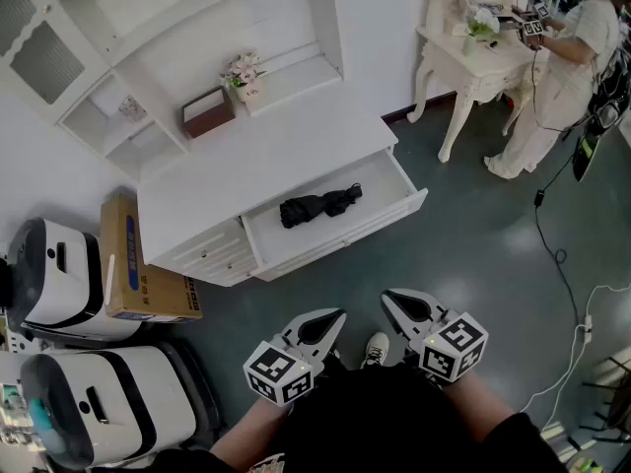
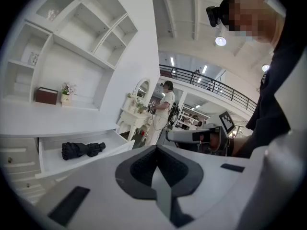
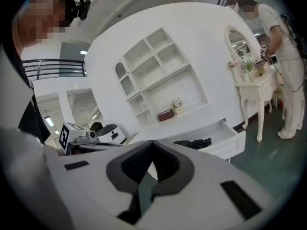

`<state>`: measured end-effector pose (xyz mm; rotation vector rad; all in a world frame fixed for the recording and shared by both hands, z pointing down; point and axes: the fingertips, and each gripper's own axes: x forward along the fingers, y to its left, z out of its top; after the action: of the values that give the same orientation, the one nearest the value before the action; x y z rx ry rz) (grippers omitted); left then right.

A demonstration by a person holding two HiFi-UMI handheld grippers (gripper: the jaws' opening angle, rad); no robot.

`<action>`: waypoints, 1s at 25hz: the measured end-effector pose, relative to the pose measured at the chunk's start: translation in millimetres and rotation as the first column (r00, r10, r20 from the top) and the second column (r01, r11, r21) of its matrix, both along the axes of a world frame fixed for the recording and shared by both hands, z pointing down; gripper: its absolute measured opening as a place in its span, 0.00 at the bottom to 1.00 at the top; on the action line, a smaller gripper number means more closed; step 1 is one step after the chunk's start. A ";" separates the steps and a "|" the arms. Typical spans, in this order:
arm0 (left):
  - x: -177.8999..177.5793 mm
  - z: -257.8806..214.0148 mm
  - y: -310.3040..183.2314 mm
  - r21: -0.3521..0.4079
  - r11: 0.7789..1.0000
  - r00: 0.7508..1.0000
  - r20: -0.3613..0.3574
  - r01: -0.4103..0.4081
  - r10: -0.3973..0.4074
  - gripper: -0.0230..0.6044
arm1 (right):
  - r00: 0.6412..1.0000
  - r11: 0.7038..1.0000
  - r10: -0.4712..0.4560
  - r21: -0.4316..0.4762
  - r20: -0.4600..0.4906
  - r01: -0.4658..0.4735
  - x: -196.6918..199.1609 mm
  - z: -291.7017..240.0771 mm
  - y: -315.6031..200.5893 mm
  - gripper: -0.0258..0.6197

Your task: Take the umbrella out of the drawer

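- Jaws first, head view: my left gripper (image 1: 333, 318) and right gripper (image 1: 392, 302) hang low in front of me, both clenched and empty, well apart from the cabinet.
- Head view, target: the drawer (image 1: 345, 236) is pulled open. The umbrella (image 1: 317, 206) lies folded on its floor near the middle, black, with bare drawer floor showing on either side.
- Left gripper view: the pads meet with nothing between them. The umbrella (image 2: 81, 150) shows off to the left in the open drawer, its thicker bundled end to the left and a narrower end to the right.
- Right gripper view: the jaws are pressed together and carry nothing. The umbrella (image 3: 193, 142) lies beyond the tips, inside the drawer.
- Handling, my judgement: a compact folding model, probably light. Soft fabric over a stiff core is likely to bunch or slide under the pads.
- Grip point, my judgement: across the thick middle of the bundle, squeezing through to the core. The narrower end looks firmer but is closer to tipping. Either gripper must open before reaching in.
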<state>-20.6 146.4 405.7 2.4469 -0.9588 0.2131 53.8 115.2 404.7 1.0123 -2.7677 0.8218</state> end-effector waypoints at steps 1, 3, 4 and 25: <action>-0.1 -0.7 -0.9 0.000 1.000 1.000 0.000 -0.001 0.001 0.04 | 1.000 1.000 -0.001 0.001 0.002 0.001 -0.3 -0.9 -0.7 0.04; 0.0 -1.4 -2.5 0.000 1.000 1.000 -0.001 -0.002 0.002 0.04 | 1.000 1.000 -0.004 0.002 0.002 0.004 -0.9 -1.7 -1.8 0.04; 0.2 -1.3 -3.1 0.001 1.000 1.000 -0.001 -0.002 0.002 0.04 | 1.000 1.000 -0.005 0.002 0.000 0.005 -1.0 -1.6 -2.1 0.04; 13.0 -1.2 1.0 0.004 1.000 1.000 -0.004 -0.010 0.010 0.04 | 1.000 1.000 0.000 -0.008 0.024 0.000 11.3 0.3 -0.9 0.04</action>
<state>-7.6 147.4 404.5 2.4552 -0.9469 0.2103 65.1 114.3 404.9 1.0074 -2.7823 0.8498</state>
